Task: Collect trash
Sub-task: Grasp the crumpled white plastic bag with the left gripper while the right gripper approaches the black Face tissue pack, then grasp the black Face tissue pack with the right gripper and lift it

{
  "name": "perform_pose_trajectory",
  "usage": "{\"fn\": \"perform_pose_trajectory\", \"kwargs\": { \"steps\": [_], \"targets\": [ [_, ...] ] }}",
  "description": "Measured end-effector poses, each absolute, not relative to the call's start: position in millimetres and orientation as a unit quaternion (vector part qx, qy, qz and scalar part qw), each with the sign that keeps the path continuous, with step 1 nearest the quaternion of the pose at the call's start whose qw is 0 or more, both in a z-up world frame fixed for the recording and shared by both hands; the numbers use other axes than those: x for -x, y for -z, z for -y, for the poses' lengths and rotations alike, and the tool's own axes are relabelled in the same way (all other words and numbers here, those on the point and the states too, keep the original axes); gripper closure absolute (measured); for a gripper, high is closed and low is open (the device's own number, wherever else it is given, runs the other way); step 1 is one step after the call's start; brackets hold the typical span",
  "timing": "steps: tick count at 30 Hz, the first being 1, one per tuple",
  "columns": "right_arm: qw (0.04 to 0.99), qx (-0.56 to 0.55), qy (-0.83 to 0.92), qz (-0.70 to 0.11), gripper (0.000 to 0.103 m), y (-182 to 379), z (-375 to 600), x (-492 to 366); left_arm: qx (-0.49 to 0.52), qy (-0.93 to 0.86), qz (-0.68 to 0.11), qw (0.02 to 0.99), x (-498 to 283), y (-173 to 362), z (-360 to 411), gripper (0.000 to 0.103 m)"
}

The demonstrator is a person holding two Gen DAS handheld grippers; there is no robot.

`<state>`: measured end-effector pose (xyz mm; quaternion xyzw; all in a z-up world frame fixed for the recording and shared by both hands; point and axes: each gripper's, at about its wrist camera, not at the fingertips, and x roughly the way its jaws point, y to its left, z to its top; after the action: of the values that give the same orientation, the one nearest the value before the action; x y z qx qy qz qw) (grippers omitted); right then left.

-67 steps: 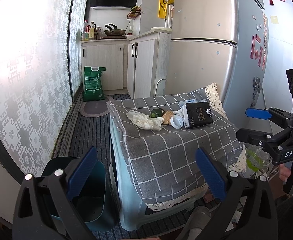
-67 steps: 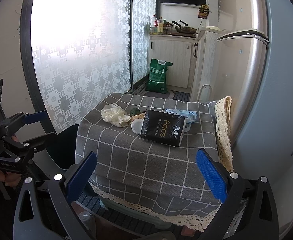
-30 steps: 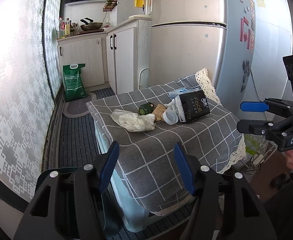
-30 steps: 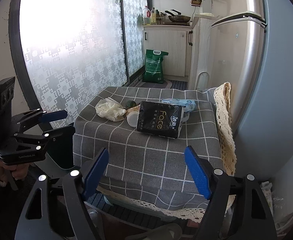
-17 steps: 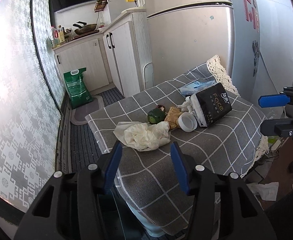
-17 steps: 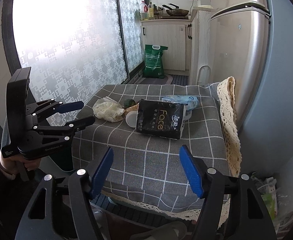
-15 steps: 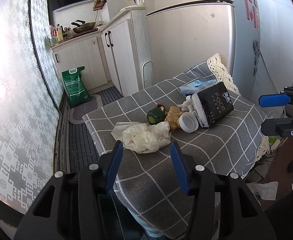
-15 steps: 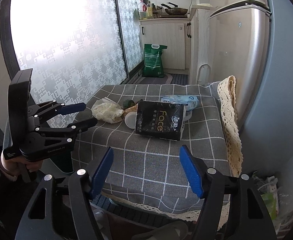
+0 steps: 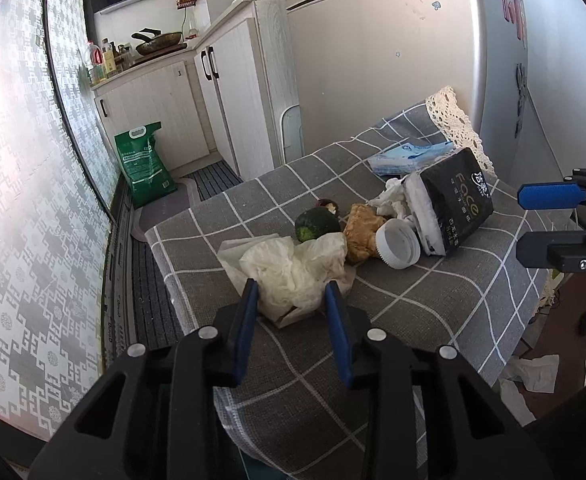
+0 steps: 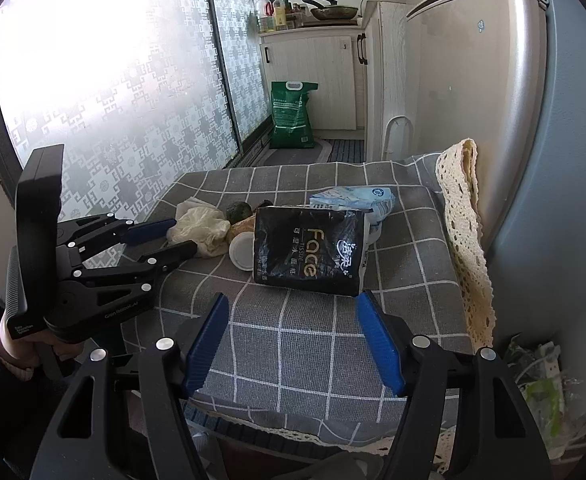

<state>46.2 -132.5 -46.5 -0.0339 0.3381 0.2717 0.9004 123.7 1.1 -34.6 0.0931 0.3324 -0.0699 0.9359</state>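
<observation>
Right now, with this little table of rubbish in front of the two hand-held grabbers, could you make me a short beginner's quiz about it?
1. True or false: the black tissue pack stands upright.
2. Which item lies between the left gripper fingers?
A. the white cap
B. the crumpled plastic bag
C. the green avocado
3. Fill in: the right gripper hovers over the checked ____, holding nothing.

Key
1. False: it lies flat on its side.
2. B. The jaws are closing around the bag's near edge; the pads do not yet look pressed on it.
3. Tablecloth.
</observation>
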Motion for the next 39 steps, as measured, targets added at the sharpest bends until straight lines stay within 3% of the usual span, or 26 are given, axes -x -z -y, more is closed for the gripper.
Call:
{"fn": "perform_pose_trajectory", "kwargs": {
  "steps": [5, 11, 22, 29, 30, 31, 39],
  "targets": [
    [0.904, 0.019, -0.259, -0.339, 0.034, 50.9, 127.1, -53.4, -0.046, 0.081, -0.325, 0.941, -117.4, 27.4, -8.1, 0.08],
    [0.916, 0.042, -0.241, -0.317, 0.016, 50.6, 112.2, -52.8, -0.007, 0.097, -0.318, 0.943, -104.6, 24.3, -13.3, 0.081],
    [0.925, 0.044, -0.193, -0.323, 0.01, 56.1, 100.8, -81.3, 0.048, 0.144, -0.296, 0.943, -78.8, 20.6, -17.7, 0.081],
    [0.926, 0.075, -0.17, -0.328, 0.01, 63.8, 82.9, -90.5, 0.065, 0.139, -0.287, 0.946, -68.9, 18.7, -35.0, 0.08],
    [0.926, 0.073, -0.167, -0.33, 0.012, 65.0, 82.9, -92.2, 0.067, 0.14, -0.285, 0.946, -67.9, 18.3, -37.7, 0.08],
    [0.925, 0.071, -0.166, -0.333, 0.031, 66.0, 83.4, -93.5, 0.071, 0.14, -0.283, 0.946, -65.5, 18.3, -42.5, 0.08],
    [0.933, 0.055, -0.169, -0.312, 0.033, 42.8, 87.8, -82.6, 0.12, 0.125, -0.259, 0.95, -47.7, 14.4, -79.8, 0.081]
  ]
}}
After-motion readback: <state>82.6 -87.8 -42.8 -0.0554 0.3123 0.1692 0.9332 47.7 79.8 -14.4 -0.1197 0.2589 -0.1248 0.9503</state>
